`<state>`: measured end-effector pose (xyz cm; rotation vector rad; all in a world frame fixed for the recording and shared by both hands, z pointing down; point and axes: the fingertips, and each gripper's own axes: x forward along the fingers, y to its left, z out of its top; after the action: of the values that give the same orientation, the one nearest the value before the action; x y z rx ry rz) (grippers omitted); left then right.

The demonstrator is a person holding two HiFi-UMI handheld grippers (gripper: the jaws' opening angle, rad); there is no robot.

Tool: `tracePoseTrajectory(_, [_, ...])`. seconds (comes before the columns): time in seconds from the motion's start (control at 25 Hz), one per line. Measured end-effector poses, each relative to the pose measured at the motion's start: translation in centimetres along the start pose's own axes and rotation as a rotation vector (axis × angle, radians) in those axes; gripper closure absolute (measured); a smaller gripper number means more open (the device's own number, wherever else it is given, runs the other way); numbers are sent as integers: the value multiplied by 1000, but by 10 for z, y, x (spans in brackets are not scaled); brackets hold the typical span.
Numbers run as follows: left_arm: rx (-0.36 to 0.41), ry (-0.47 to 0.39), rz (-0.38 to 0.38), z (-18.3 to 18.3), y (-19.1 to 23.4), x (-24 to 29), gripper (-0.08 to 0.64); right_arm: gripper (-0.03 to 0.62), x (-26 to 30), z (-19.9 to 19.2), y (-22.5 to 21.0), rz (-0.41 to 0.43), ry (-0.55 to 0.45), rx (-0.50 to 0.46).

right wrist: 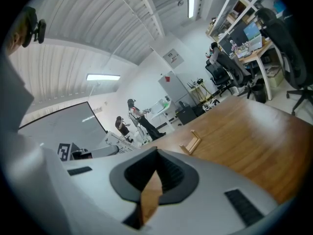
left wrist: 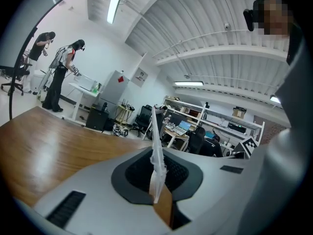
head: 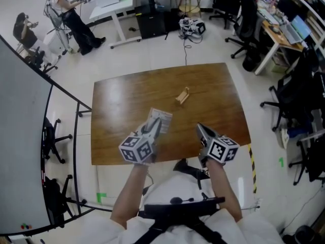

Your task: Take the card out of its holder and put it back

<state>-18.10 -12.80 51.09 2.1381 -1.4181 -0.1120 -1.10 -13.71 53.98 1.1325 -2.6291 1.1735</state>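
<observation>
A small wooden card holder stands empty on the brown table, right of its centre; it also shows in the right gripper view as the holder. My left gripper is shut on the card, a pale card in a clear sleeve, held above the table's near part, left of and nearer than the holder. In the left gripper view the card stands edge-on between the closed jaws of the gripper. My right gripper hovers over the near right part, jaws together with nothing in them.
The table's near edge runs just under both grippers. A black stand sits on the floor below it. Office chairs line the left side, desks and chairs the right. People stand far off at the back left.
</observation>
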Motion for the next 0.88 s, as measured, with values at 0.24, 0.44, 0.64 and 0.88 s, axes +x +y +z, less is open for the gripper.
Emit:
tracePoseTrajectory(0.24, [-12, 2, -21, 10, 5, 20, 545, 591, 11, 15, -3, -3, -13, -3])
tracePoseTrajectory(0.44, [6, 53, -17, 20, 7, 42, 546, 591, 19, 19, -12, 2, -9, 4])
tracePoseTrajectory(0.64, [94, 122, -24, 35, 14, 75, 546, 591, 30, 24, -18, 5, -8, 14])
tracePoseTrajectory(0.88, [154, 191, -41, 44, 21, 131, 546, 591, 38, 35, -41, -1, -17, 38])
